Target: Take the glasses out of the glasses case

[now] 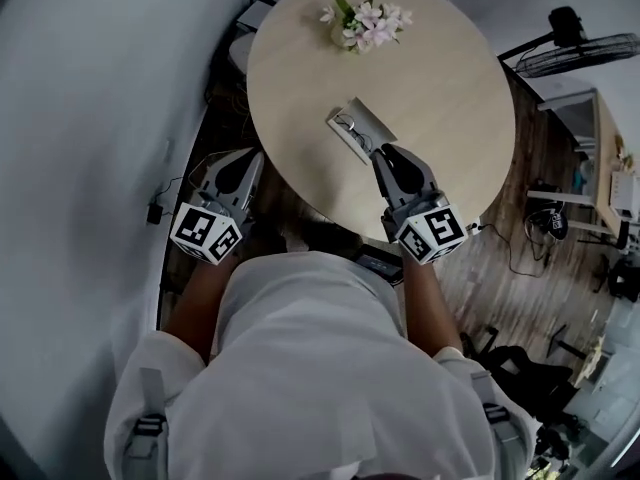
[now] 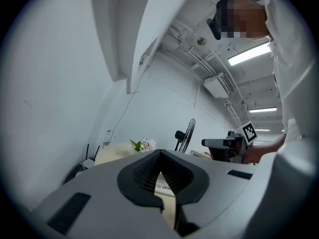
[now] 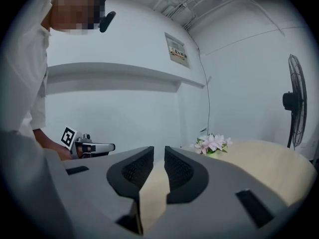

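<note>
Held the left gripper point(image 2: 159, 156) off the near left edge of the round table point(image 1: 450, 88), jaws pressed tip to tip on nothing. Held the right gripper point(image 3: 159, 156) over the near edge, jaws a narrow slit apart and empty, tips just beside the near end of the glasses case point(image 1: 372, 126) — could not tell whether touching. Found the case lying open mid-table, the glasses point(image 1: 347, 123) inside it. Saw flowers point(image 1: 365, 23) at the far edge — and a fan point(image 1: 580, 53) beyond, far right.
</note>
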